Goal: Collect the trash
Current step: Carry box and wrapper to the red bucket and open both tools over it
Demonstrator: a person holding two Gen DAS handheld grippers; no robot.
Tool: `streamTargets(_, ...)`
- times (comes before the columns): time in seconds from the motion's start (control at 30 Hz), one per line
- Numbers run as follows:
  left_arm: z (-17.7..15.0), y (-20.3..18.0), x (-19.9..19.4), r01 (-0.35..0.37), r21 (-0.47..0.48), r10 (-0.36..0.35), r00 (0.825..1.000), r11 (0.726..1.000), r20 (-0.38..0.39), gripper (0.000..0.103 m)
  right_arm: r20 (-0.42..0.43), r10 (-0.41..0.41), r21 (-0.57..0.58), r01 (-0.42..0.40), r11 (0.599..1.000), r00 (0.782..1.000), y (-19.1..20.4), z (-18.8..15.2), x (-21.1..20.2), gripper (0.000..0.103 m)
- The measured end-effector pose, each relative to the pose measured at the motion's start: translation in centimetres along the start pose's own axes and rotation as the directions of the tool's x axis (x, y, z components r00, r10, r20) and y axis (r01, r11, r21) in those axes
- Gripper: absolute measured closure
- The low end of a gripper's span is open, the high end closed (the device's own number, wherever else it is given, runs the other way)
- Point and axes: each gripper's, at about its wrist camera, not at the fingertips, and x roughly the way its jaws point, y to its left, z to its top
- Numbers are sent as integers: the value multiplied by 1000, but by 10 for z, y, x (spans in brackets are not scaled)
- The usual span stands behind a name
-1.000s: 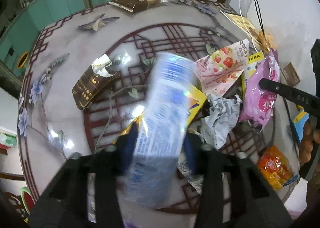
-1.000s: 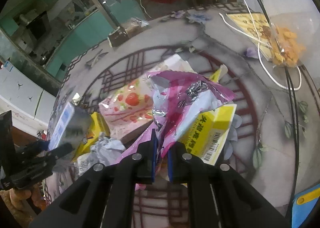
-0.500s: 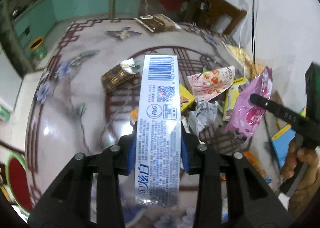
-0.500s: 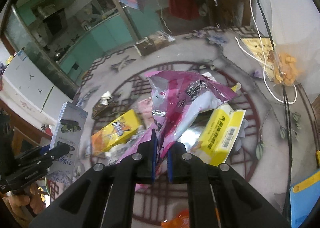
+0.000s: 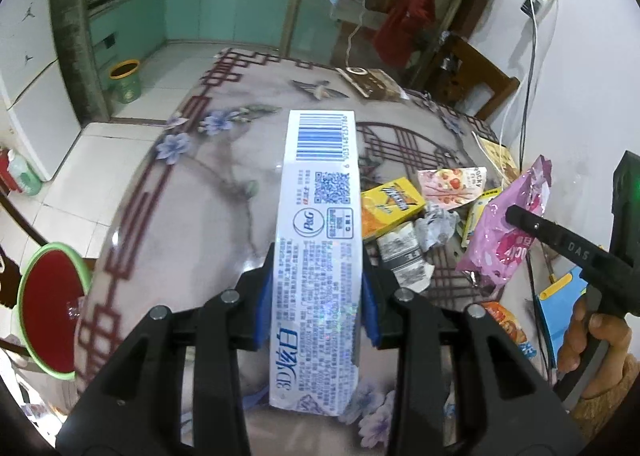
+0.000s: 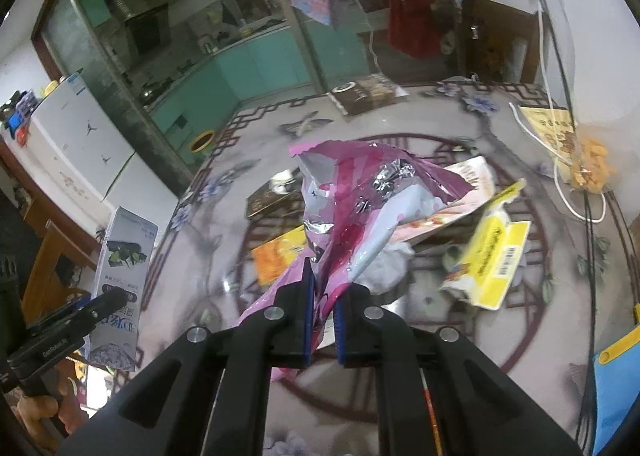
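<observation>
Marble-patterned round worktop [image 5: 192, 216] carries the remaining litter: yellow box [image 5: 390, 206], strawberry wrapper [image 5: 452, 182], crumpled paper [image 5: 436, 226]. Left hand-held gripper [image 5: 318, 296] is clamped on a white toothpaste box [image 5: 320, 240], held above the worktop. Right hand-held gripper [image 6: 322, 320] is nearly closed, pinching a pink foil bag [image 6: 360, 216] by its lower edge. Risk: the thin bag could slide out of the narrow pinch; the long box, gripped low, could pivot if swung fast.

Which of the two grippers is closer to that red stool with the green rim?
Left. The left gripper, holding the toothpaste box, hangs just beside the red stool; the right gripper, holding the pink wrapper, is across the table.
</observation>
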Motion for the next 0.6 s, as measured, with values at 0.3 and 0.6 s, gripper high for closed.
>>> streamTargets(0.3, -16, 55, -22, -29, -56, 30, 1000, 998, 8, 68, -18, 22, -55, -23, 998, 1000, 57, -12, 11, 95)
streamTargets(0.6, -24, 129, -40, -40, -107, 41, 999, 993, 6, 68, -47, 28, -106, -33, 994, 999, 130, -21, 37, 95)
